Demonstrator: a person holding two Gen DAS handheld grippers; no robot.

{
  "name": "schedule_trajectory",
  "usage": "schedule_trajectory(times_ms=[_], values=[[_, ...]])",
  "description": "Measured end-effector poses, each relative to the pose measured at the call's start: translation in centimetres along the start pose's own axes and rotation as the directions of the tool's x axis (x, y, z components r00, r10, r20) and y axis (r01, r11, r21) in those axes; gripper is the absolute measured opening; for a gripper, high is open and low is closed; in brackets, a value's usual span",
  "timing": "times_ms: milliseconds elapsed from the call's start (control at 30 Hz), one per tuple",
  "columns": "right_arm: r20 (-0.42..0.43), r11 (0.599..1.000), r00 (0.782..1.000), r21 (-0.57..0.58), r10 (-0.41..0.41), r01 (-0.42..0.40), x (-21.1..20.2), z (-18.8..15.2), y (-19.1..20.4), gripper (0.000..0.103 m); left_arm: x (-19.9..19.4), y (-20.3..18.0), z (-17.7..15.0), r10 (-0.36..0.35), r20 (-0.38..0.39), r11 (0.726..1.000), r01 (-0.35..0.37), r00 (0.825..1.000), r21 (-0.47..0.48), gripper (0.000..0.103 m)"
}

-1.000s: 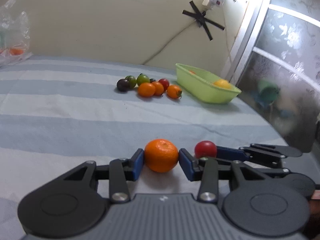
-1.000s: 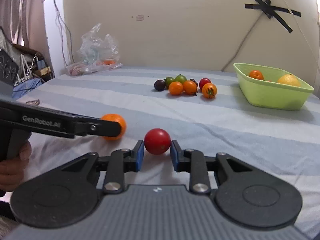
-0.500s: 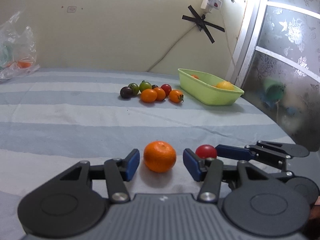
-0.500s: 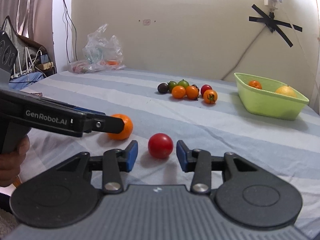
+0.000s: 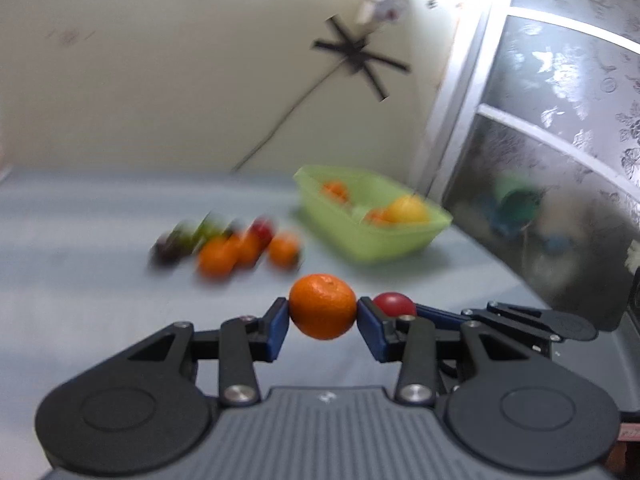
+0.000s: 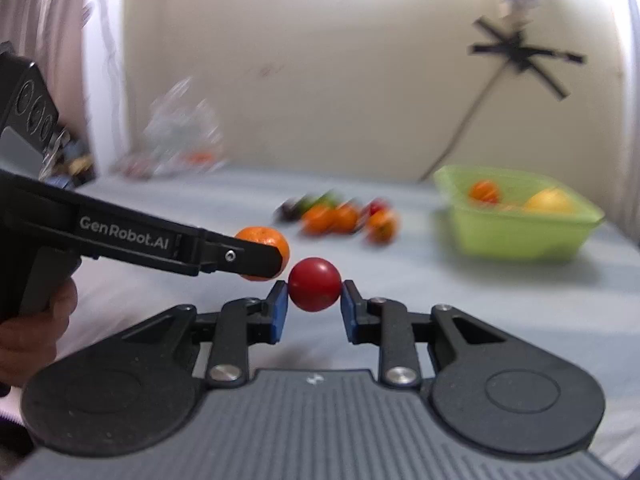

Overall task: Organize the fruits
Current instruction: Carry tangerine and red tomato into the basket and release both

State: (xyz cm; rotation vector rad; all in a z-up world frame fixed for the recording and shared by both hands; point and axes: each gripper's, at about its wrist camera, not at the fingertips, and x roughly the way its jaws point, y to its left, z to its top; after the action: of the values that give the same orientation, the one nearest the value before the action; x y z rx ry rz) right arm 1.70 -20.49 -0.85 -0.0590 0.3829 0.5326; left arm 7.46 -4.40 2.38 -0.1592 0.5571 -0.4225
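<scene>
My left gripper (image 5: 322, 314) is shut on an orange tangerine (image 5: 322, 306) and holds it above the striped cloth. My right gripper (image 6: 314, 300) is shut on a red tomato (image 6: 315, 284), also lifted. The tomato shows just right of the tangerine in the left wrist view (image 5: 394, 305). The left gripper (image 6: 256, 260) with the tangerine (image 6: 264, 240) shows in the right wrist view. A green tray (image 5: 384, 240) (image 6: 516, 232) with an orange and a yellow fruit stands at the back right.
A cluster of small orange, red, green and dark tomatoes (image 5: 228, 244) (image 6: 340, 216) lies on the cloth left of the tray. A plastic bag (image 6: 180, 140) sits at the back left. A glass door (image 5: 560, 160) is on the right. The background is blurred.
Both grippers have closed on their fruit, which half a second ago lay between open jaws, and lifted them off the cloth. Both views have swung towards the tray.
</scene>
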Motion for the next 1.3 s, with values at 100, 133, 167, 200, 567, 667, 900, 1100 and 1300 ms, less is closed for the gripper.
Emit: schedule_trajectory(times_ms=[100, 133, 167, 200, 567, 667, 900, 1100, 1300], values=[[0.051, 0.997, 0.996, 0.033, -0.072, 0.07, 0.3, 1.6, -3.1, 0.031, 3.7, -1.0, 3.4, -0.019, 0.022, 0.999, 0.018, 1.0, 0.033, 0.038], [0.062, 0.995, 0.994, 0.044, -0.093, 0.09, 0.5, 2.1, -4.2, 0.031, 5.0, -1.2, 4.3, -0.03, 0.017, 0.999, 0.029, 0.999, 0.029, 0.038], [0.071, 0.992, 0.991, 0.057, -0.115, 0.111, 0.8, 2.6, -5.4, 0.031, 6.4, -1.3, 5.3, -0.042, 0.009, 0.999, 0.042, 0.999, 0.02, 0.038], [0.077, 0.99, 0.988, 0.065, -0.131, 0.126, 1.2, 3.1, -6.3, 0.031, 8.0, -1.5, 6.2, -0.056, -0.003, 0.998, 0.056, 0.998, 0.007, 0.038], [0.053, 0.969, 0.97, 0.089, -0.236, 0.231, 5.1, 4.0, -12.0, 0.032, 17.6, -2.6, 8.6, -0.043, -0.087, 0.999, 0.044, 0.995, 0.007, 0.039], [0.061, 0.967, 0.969, 0.102, -0.241, 0.234, 5.0, 3.8, -12.1, 0.034, 18.1, -2.9, 8.4, -0.032, -0.087, 0.999, 0.033, 0.996, 0.009, 0.044], [0.119, 0.964, 0.96, 0.116, -0.254, 0.241, 3.0, 4.1, -11.6, 0.045, 11.0, -2.0, 8.5, -0.074, 0.029, 0.997, 0.075, 0.997, -0.021, 0.045], [0.156, 0.986, 0.977, 0.097, -0.146, 0.132, 0.7, 4.1, -8.6, 0.044, 1.8, 6.0, 5.2, 0.069, 0.103, 0.992, -0.058, 0.992, -0.111, 0.045], [0.058, 1.0, 0.998, -0.025, 0.015, -0.014, 3.8, 3.8, -2.9, 0.036, 0.3, 12.3, 2.0, 0.133, 0.011, 0.97, -0.128, 0.991, -0.206, 0.043]])
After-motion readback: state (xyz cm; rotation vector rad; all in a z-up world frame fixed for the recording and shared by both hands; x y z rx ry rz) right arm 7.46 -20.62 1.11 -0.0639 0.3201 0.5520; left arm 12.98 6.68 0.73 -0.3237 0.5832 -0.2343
